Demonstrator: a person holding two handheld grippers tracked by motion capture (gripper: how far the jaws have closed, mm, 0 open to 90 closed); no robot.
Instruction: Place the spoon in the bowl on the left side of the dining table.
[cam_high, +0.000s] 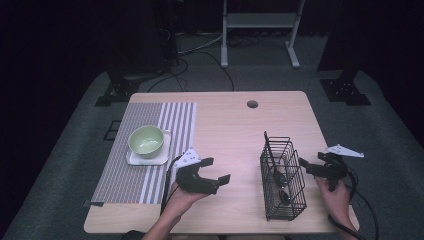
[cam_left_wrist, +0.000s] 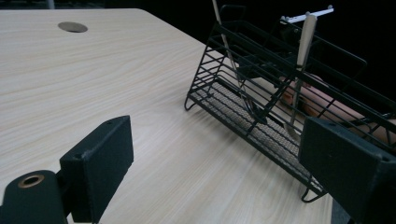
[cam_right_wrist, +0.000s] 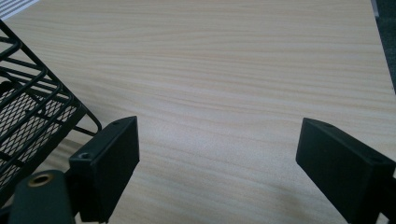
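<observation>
A black wire basket (cam_high: 282, 180) stands on the wooden table (cam_high: 230, 125), right of centre, with a few spoons (cam_high: 284, 196) in it. In the left gripper view the basket (cam_left_wrist: 280, 93) holds a light-handled utensil (cam_left_wrist: 304, 44) and a thin dark one (cam_left_wrist: 231, 58) leaning upright. My left gripper (cam_high: 217, 170) hovers open left of the basket, pointing at it, with nothing between its fingers (cam_left_wrist: 219, 163). Just right of the basket, my right gripper (cam_high: 311, 161) is open and empty too, over bare wood (cam_right_wrist: 219, 158). The basket's corner (cam_right_wrist: 32, 107) shows at its left.
A pale green bowl (cam_high: 146, 140) sits on a white square plate (cam_high: 162, 157) on a grey striped placemat (cam_high: 145, 150) at the table's left. A cable hole (cam_high: 252, 104) lies near the far edge. Beyond the table are stand legs (cam_high: 260, 30) and floor cables.
</observation>
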